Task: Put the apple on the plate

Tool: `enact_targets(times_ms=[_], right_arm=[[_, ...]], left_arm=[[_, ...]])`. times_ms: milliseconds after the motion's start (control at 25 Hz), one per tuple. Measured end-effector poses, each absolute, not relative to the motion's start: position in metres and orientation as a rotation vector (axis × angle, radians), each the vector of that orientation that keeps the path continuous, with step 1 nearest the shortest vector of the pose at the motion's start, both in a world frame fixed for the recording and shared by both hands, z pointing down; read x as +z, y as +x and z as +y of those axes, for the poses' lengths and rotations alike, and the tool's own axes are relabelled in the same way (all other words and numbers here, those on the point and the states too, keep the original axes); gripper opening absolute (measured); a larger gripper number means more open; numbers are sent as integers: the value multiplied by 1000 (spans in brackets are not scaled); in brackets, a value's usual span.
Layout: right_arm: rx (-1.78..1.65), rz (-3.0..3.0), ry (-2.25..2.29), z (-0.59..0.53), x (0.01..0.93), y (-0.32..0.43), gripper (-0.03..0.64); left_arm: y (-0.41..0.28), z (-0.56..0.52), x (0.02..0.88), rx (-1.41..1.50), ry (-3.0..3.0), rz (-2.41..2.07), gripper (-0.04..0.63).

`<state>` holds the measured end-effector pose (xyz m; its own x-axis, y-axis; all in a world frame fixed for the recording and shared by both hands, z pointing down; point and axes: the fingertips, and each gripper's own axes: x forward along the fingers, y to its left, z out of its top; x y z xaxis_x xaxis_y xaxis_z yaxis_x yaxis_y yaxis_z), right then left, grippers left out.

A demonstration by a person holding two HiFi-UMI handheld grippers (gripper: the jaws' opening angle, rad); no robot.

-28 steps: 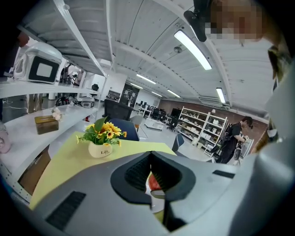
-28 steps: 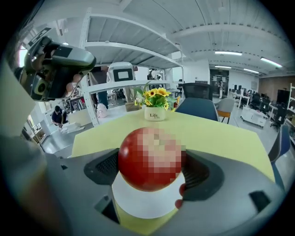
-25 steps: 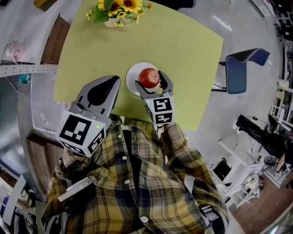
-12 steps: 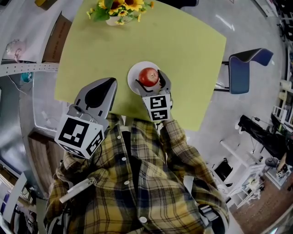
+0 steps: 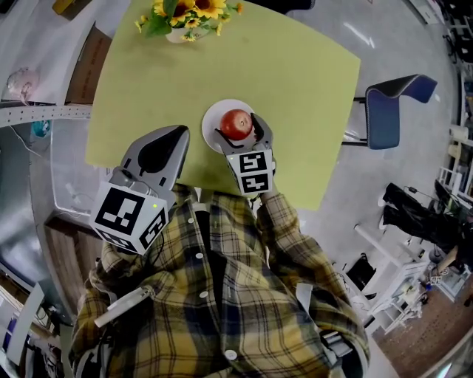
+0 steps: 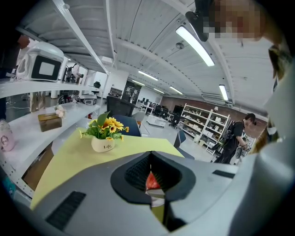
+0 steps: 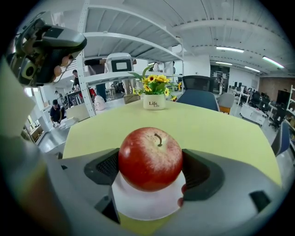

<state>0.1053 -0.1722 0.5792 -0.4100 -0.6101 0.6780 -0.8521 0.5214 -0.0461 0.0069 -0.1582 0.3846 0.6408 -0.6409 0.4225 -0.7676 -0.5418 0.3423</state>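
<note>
Apple (image 7: 150, 159) clamped in right gripper (image 5: 238, 129) over plate (image 7: 138, 205); left gripper (image 5: 167, 142) closed.

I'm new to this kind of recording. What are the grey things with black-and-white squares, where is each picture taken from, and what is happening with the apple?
There is no robot here. A person in a plaid shirt holds a two-jaw gripper in each hand, and the marker cubes are part of the grippers. The top-down picture comes from a camera on the person's head. The other two come from cameras riding on the grippers, each looking along its own jaws. On the yellow-green table stand a white plate and a pot of sunflowers. The right gripper is closed on a red apple, over the plate. The left gripper is shut and empty, at the table's near edge.
</note>
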Motion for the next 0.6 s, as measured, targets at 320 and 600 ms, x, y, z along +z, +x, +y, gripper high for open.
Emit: enact_targets(times_ms=[320,600], right_arm=[[520,-2174,1166,-169,575,101,391],[536,-2205,1163,-164,564,96,391]], left_arm=[[14,-160,384,337,2384,-1069,8],[14,-158,380,325,2386,-1072,8]])
